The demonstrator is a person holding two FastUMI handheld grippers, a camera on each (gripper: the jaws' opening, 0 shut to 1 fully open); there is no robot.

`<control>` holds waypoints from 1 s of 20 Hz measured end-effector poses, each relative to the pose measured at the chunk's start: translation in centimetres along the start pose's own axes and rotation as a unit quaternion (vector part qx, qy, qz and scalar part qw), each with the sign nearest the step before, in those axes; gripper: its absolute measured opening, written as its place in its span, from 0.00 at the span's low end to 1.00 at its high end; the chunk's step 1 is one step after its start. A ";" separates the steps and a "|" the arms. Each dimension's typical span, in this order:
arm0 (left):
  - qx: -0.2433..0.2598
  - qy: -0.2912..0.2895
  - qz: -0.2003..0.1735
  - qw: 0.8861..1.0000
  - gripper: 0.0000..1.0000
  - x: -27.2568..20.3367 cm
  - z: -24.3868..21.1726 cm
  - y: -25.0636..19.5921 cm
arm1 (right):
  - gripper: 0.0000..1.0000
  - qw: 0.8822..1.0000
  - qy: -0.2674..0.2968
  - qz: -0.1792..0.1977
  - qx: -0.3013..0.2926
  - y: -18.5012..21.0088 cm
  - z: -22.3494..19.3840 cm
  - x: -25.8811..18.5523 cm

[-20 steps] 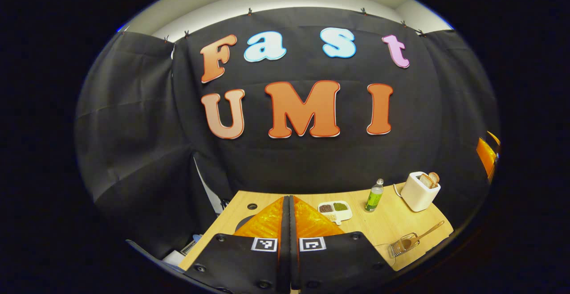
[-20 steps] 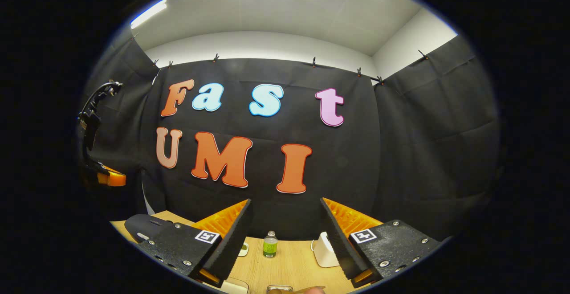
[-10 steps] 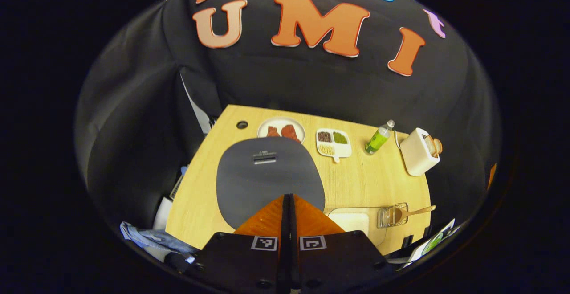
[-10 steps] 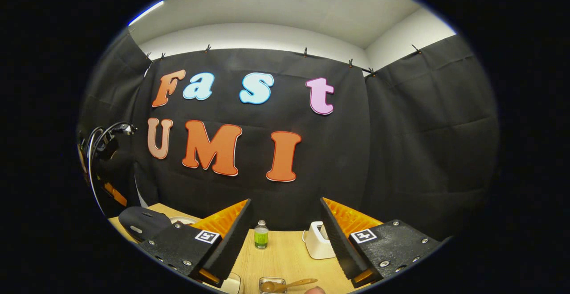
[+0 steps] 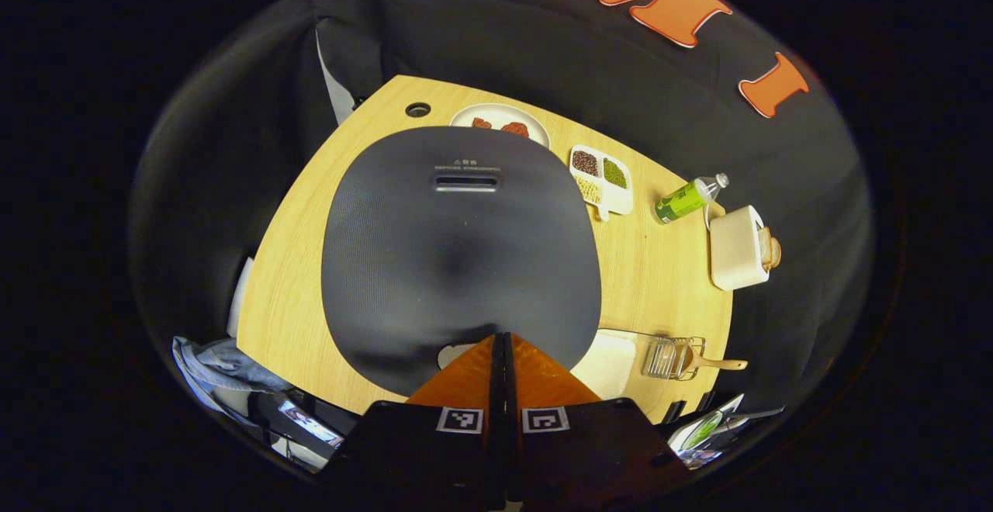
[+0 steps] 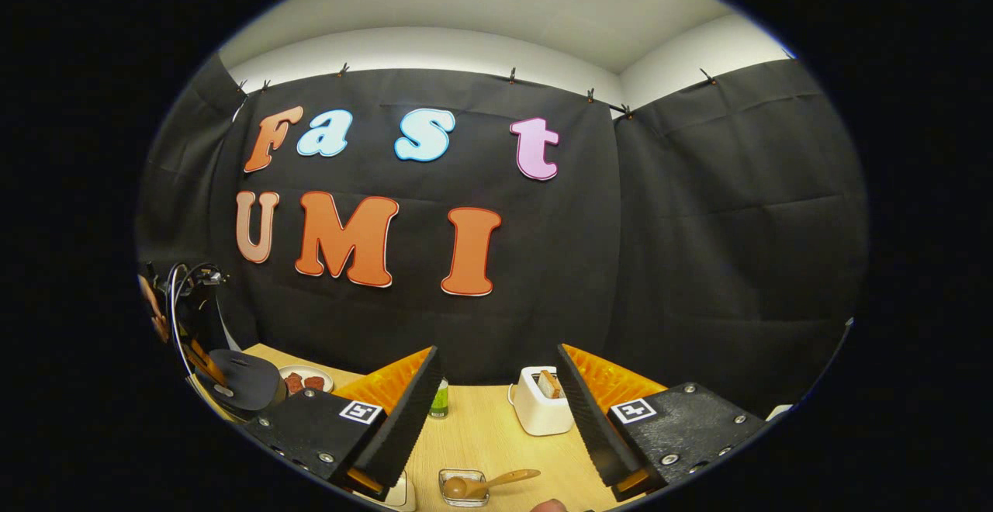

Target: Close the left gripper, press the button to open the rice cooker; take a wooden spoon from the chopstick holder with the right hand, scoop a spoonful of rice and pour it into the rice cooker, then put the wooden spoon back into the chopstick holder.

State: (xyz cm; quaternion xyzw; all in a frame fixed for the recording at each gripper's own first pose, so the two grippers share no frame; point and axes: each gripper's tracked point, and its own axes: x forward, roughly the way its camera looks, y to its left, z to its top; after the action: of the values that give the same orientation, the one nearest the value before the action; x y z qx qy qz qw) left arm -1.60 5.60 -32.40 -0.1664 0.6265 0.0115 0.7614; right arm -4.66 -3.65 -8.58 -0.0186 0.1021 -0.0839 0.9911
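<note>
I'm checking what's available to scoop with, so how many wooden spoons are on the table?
1. The wooden spoon lies in the chopstick holder at the table's front right, handle pointing right, beside the rice container. Others may be hidden behind the rice cooker.

Left downward over table point(image 5: 295, 264) (right level)

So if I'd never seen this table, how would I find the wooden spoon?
Start at the big dark rice cooker that takes up most of the wooden table. Go past the white dish beside its near corner to a small wire holder by the table's edge. The spoon lies in it, its handle sticking out sideways, the one wooden utensil there.
</note>
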 end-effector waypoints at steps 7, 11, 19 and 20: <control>-0.019 0.036 0.003 0.999 0.05 0.9 -0.7 0.9 | 0.92 1.000 0.022 -0.008 0.006 0.1 -1.9 0.4; -0.014 0.025 -0.014 0.999 0.05 0.5 -0.6 0.8 | 0.92 0.999 0.040 -0.006 0.011 0.1 -3.5 0.2; 0.088 -0.166 0.015 0.982 0.05 -4.4 2.4 -1.1 | 0.92 0.980 0.158 0.016 0.119 0.1 -10.7 1.0; 0.102 -0.201 0.020 0.974 0.05 -5.5 3.4 -1.5 | 0.91 0.976 0.172 0.014 0.130 0.0 -11.7 1.1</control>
State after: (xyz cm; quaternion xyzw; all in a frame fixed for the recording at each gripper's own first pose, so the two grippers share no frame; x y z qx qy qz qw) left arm 0.82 6.17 -26.22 -0.0691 0.4621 -0.0041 0.8841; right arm -6.05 -4.08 -20.28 0.1261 0.2597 -0.0843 0.9537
